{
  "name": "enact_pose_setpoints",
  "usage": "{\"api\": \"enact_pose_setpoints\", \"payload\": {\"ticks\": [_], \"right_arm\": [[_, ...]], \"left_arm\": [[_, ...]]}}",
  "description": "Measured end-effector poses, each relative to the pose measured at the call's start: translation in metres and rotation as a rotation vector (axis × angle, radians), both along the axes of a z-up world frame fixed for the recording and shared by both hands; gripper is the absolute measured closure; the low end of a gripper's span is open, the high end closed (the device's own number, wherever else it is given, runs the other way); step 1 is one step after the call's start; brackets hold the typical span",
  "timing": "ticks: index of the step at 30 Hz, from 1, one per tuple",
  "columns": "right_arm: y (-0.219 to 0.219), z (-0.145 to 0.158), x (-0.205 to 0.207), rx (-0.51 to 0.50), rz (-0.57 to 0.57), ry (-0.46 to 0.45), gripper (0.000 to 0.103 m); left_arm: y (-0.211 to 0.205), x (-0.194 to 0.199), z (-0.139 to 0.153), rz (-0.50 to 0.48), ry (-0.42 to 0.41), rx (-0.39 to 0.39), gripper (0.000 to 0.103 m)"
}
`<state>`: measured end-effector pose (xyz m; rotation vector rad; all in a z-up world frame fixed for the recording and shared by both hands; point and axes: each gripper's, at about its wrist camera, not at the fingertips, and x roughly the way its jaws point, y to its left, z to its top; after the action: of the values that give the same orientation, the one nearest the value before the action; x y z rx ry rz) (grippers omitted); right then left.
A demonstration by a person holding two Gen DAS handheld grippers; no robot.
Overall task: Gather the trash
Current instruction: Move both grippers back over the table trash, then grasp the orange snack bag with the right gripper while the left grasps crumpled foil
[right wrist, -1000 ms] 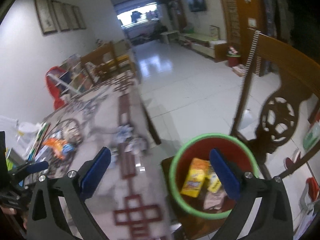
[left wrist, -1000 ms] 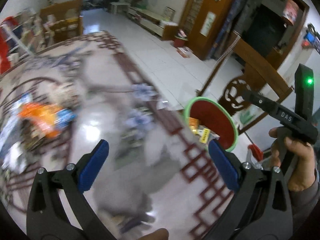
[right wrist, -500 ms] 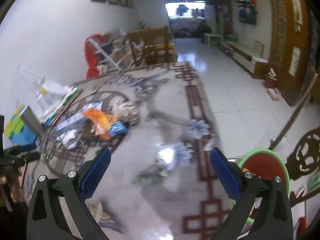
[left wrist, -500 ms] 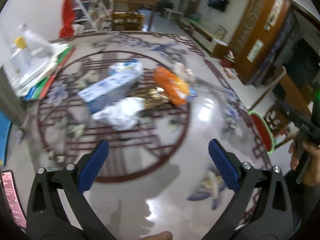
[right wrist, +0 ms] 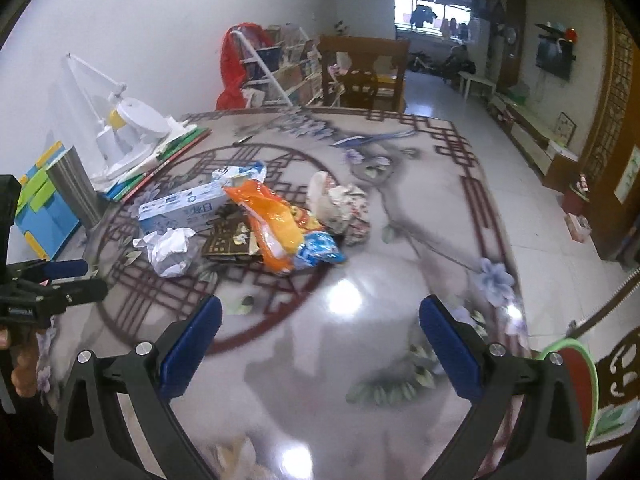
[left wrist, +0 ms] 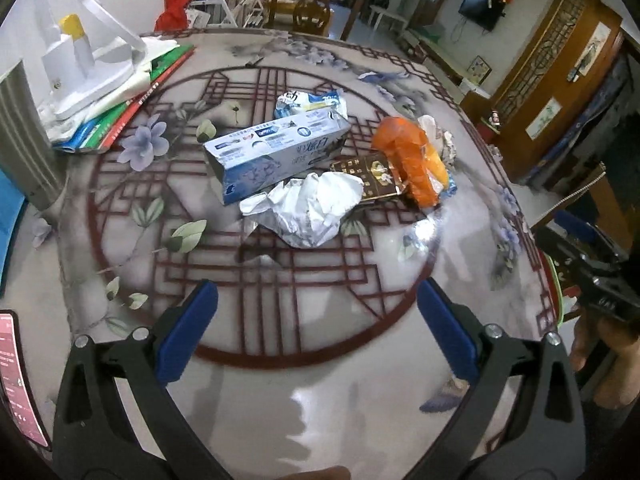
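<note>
table (left wrist: 280,360): glossy | carton (left wrist: 276,152): printed cardboard | wrapper (left wrist: 312,208): crinkled foil

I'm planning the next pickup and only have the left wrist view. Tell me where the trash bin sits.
Observer: The right wrist view shows the green-rimmed bin off the table's right edge, low beside the right gripper.
Operator: Report that gripper's state.
Observer: Open, with nothing between its fingers, over bare tabletop.
Operator: Name what sits hidden against the orange bag.
Observer: A bright blue packet lies against its near end.
</note>
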<state>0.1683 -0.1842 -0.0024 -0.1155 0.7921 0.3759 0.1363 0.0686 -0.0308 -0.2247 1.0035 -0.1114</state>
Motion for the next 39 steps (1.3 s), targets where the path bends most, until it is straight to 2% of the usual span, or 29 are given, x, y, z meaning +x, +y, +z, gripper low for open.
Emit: {"api": "enact_pose_setpoints", "payload": {"ticks": [5, 15, 22, 25, 26, 27, 30, 34, 39], "right_arm": [[0.026, -0.018, 0.027, -0.038, 0.042, 0.017, 0.007], [0.059, -0.048, 0.071, -0.100, 0.095, 0.034, 0.009], [0.076, -0.060, 0.087, -0.183, 0.125, 0.010, 0.016], [0.080, -0.067, 0.091, -0.216, 0.135, 0.014, 0.036], [0.081, -0.068, 0.092, -0.226, 0.132, 0.013, 0.037], [0.081, -0.068, 0.092, -0.230, 0.129, 0.004, 0.039], [0.080, -0.068, 0.091, -0.228, 0.127, -0.002, 0.045], [0.079, -0.067, 0.089, -0.228, 0.132, -0.003, 0.052], [0.072, -0.060, 0.080, -0.197, 0.123, -0.001, 0.054]], "left_arm": [[-0.006, 0.022, -0.017, 0.003, 0.038, -0.014, 0.006], [-0.002, 0.055, -0.044, 0.068, 0.054, -0.021, 0.006], [0.000, 0.067, -0.059, 0.092, 0.060, -0.025, 0.008], [0.001, 0.069, -0.062, 0.101, 0.046, -0.029, 0.015], [0.000, 0.070, -0.061, 0.102, 0.040, -0.025, 0.020], [0.000, 0.069, -0.060, 0.099, 0.035, -0.021, 0.030], [-0.001, 0.071, -0.059, 0.086, 0.031, -0.017, 0.044], [-0.001, 0.067, -0.058, 0.070, 0.028, -0.021, 0.048], [-0.002, 0.060, -0.050, 0.063, 0.013, -0.011, 0.049]]}}
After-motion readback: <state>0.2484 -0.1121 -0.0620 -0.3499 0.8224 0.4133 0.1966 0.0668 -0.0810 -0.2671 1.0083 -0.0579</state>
